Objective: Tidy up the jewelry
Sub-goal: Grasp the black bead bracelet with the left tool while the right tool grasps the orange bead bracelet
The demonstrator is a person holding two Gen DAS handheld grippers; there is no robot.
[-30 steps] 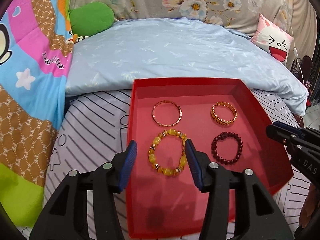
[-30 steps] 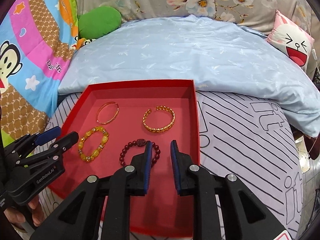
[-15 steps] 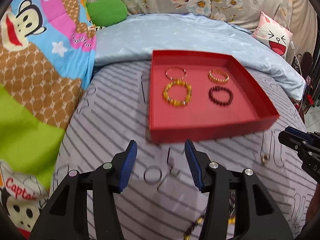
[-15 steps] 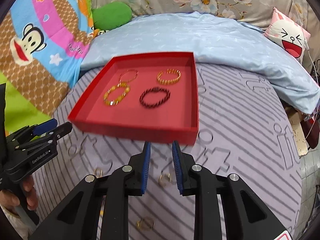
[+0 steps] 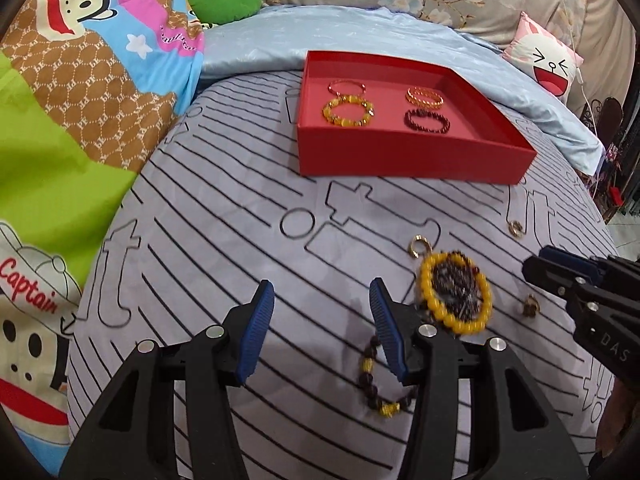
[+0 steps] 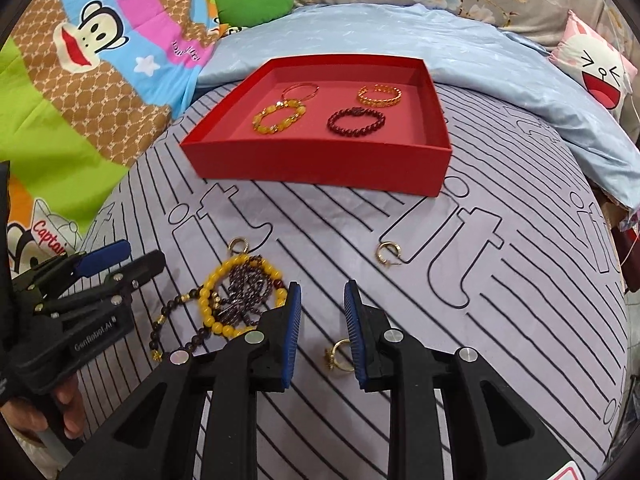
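Observation:
A red tray (image 5: 400, 160) (image 6: 320, 164) holds several bracelets: a yellow bead one (image 5: 348, 112) (image 6: 279, 117), a dark red bead one (image 5: 426, 120) (image 6: 356, 120), a gold chain one (image 5: 425, 97) (image 6: 379, 95) and a thin bangle (image 5: 346, 87) (image 6: 300, 90). On the striped bedspread lies a tangle of yellow and dark beads (image 5: 456, 296) (image 6: 240, 296), a dark bead bracelet (image 5: 374, 380) (image 6: 168, 332), gold hoop earrings (image 6: 386, 252) (image 6: 239, 245) and a gold ring (image 6: 338, 354). My left gripper (image 5: 322, 328) is open and empty beside the tangle. My right gripper (image 6: 322, 332) is open above the ring.
A light blue quilt (image 6: 440, 48) lies behind the tray. A cartoon monkey blanket (image 5: 60, 100) lies at the left, with a green cushion (image 5: 224, 0) and a pink rabbit pillow (image 5: 548, 64) at the back. The bed edge drops off at the right.
Both grippers have pulled back from the tray toward the near bedspread. The loose beads, earrings and ring have come into view. The right gripper's jaws have opened wider.

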